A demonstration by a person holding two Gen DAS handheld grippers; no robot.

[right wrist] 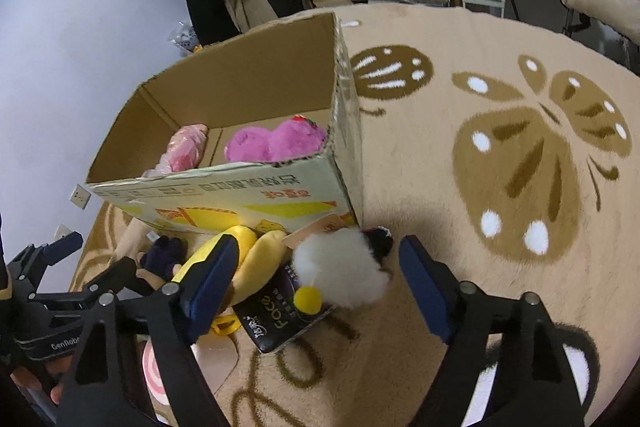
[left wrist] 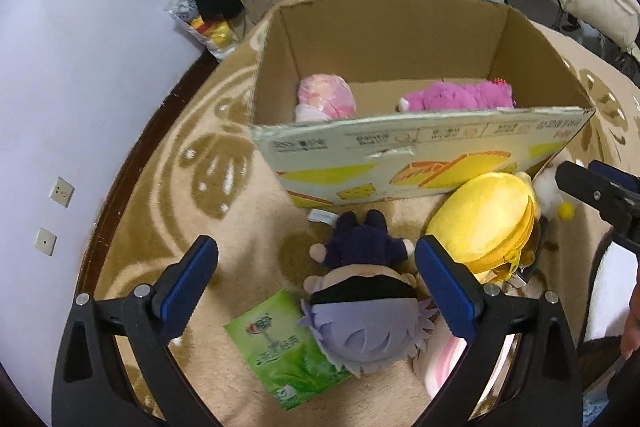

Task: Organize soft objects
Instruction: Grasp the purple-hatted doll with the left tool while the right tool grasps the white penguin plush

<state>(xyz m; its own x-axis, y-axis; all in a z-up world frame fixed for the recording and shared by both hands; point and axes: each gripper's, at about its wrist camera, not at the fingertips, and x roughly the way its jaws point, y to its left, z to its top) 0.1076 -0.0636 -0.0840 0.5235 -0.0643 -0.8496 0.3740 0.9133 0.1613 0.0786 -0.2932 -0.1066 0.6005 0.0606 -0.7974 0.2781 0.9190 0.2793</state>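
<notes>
1. Plush toys lie in a heap on the rug (right wrist: pixel 460 39) against the near wall of the box (left wrist: pixel 400 155); two more, a pale pink toy (left wrist: pixel 326 97) and a magenta toy (left wrist: pixel 460 97), are already seen inside the box.
2. The left gripper (left wrist: pixel 316 279) is held over the doll (left wrist: pixel 360 291), a figure with lilac hair and a dark band, lying face down with its feet toward 12 o'clock. The fingers (left wrist: pixel 186 285) are spread wide, one on each side of the doll, and nothing is pinched.
3. The right gripper (right wrist: pixel 316 279) is poised over the white plush (right wrist: pixel 344 267), and its fingers (right wrist: pixel 424 287) are likewise spread and empty.
4. A yellow plush (left wrist: pixel 484 223) lies at 2 o'clock from the doll, touching the box. A green pack (left wrist: pixel 280 347) is partly under the doll's head at 7 o'clock, and a black pack (right wrist: pixel 280 311) is under the white plush.
5. Risks are judged as follows:
   - The green pack could be caught with the doll if the fingers are closed too low.
   - The yellow plush could be snagged by the left gripper's 3 o'clock finger, which is just beside it.
   - A shallow pinch on fluffy pile could slip during the lift.
   - The two grippers work close together, so a collision is possible.
   - The near box wall could be clipped if a toy is carried too low.
</notes>
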